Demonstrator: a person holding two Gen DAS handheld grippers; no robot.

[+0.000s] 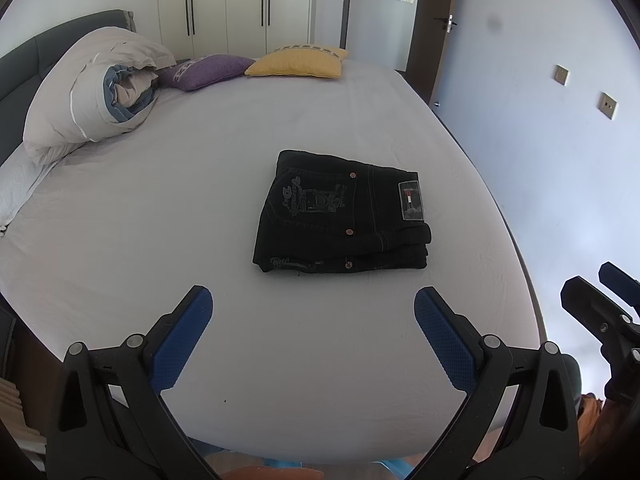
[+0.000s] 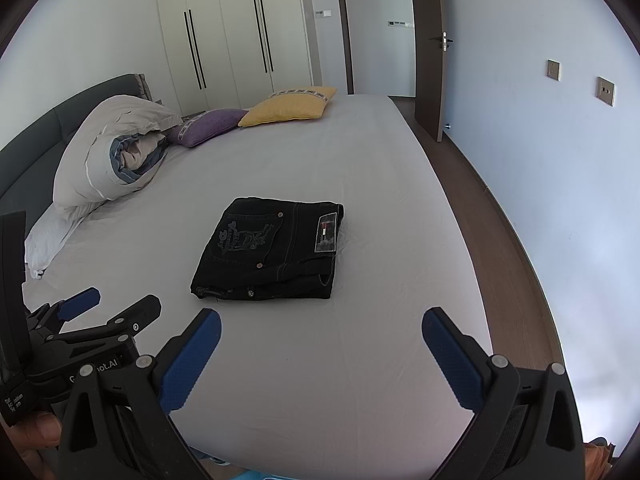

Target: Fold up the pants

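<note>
Black pants [image 1: 340, 216] lie folded into a compact stack on the white bed sheet [image 1: 160, 220], back pocket and label patch facing up. They also show in the right wrist view [image 2: 272, 252]. My left gripper [image 1: 312, 300] is open and empty, held above the bed's near part, short of the pants. My right gripper [image 2: 320, 320] is open and empty, also back from the pants near the bed's front edge. The right gripper shows at the left wrist view's right edge [image 1: 600, 292]. The left gripper shows at the right wrist view's lower left [image 2: 108, 308].
A rolled duvet [image 1: 88, 92] lies at the far left by the dark headboard [image 1: 24, 52]. A purple cushion [image 1: 204, 70] and a yellow cushion [image 1: 296, 62] lie at the bed's far end. Wardrobes [image 2: 224, 40], an open door [image 2: 430, 48] and wooden floor [image 2: 500, 240] border the bed.
</note>
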